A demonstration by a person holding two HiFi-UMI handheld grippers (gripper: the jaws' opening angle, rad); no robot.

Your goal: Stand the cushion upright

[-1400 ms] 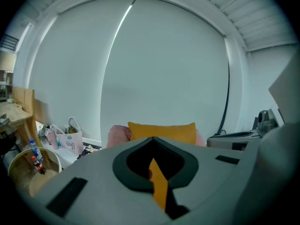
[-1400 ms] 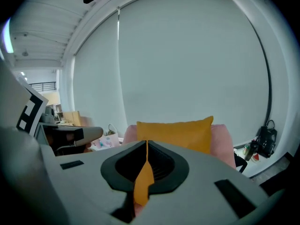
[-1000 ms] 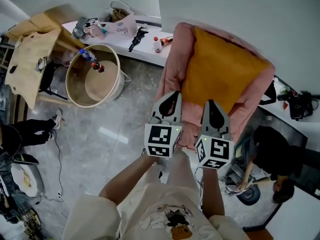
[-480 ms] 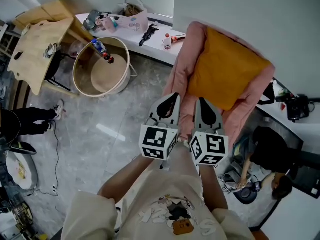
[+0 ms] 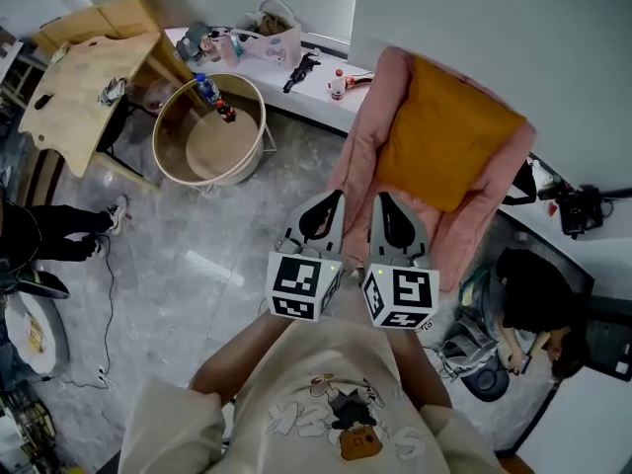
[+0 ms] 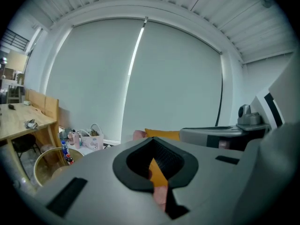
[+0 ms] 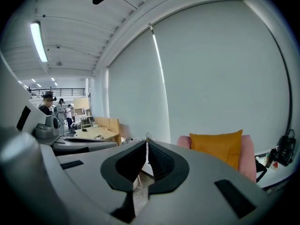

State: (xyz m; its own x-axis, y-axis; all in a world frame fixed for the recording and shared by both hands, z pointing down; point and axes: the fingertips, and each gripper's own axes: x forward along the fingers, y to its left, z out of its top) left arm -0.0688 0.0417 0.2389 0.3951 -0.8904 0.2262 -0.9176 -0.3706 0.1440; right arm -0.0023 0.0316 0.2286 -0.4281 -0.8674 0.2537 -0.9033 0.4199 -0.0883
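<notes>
The cushion point(image 5: 446, 131), mustard orange, stands on the seat of a pink armchair point(image 5: 369, 146) and leans back against its backrest. In the right gripper view it point(image 7: 218, 146) shows upright, its top edge just under the top of the chair's back. The armchair sits against a pale wall.

In front of the chair, and clear of it, the left gripper point(image 5: 332, 197) and right gripper point(image 5: 381, 197) are held side by side, almost touching, both aimed at the armchair and tipped slightly downward. Each pair of jaws is pressed together with nothing between them. In the left gripper view only a sliver of orange and pink shows past the closed tips point(image 6: 151, 142) (that is the chair beyond, not something pinched). The right gripper's jaws point(image 7: 147, 144) meet the same way. The marker cubes point(image 5: 299, 285) sit close to the person's chest, and the left forearm point(image 5: 242, 354) reaches forward from under a cream shirt, elbow tucked in.

Further left on the grey floor stands a round wooden tub point(image 5: 262, 117) with bottles point(image 5: 205, 89) perched at its rim. Behind it are a wooden table point(image 5: 79, 87) and a low white ledge point(image 5: 306, 82) with a pink bag point(image 5: 276, 39). Another person point(image 5: 528, 289) crouches right of the chair.
</notes>
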